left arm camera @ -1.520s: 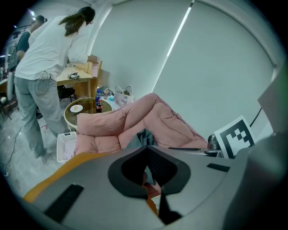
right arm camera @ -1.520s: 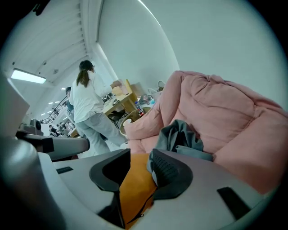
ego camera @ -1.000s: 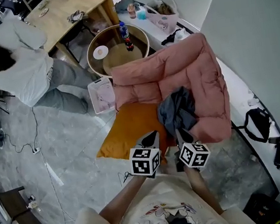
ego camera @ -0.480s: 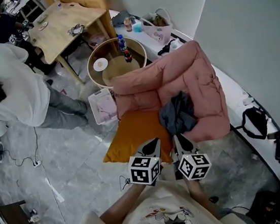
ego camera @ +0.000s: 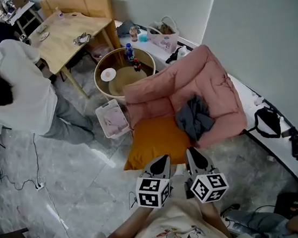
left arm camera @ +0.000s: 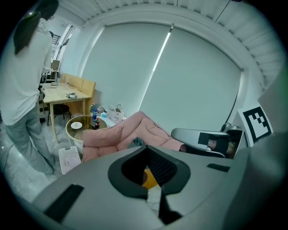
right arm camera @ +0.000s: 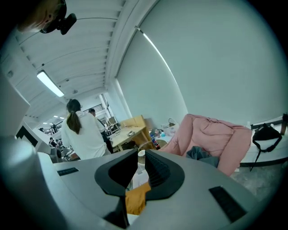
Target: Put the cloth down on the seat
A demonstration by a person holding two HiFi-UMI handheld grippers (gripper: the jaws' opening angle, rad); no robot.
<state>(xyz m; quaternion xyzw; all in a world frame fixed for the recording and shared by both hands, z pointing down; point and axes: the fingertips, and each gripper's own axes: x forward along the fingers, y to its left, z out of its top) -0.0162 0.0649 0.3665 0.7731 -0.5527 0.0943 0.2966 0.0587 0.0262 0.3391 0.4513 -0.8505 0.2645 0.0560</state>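
Well beyond right gripper, cloth on seat

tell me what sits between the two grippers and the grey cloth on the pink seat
In the head view, the orange cushion and the front edge of the pink seat lie between the left gripper, the right gripper and the grey cloth.

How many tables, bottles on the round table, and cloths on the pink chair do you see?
tables: 2, wooden table and round table
bottles: 2, blue-capped bottle and dark bottle
grey cloth: 1
total: 5
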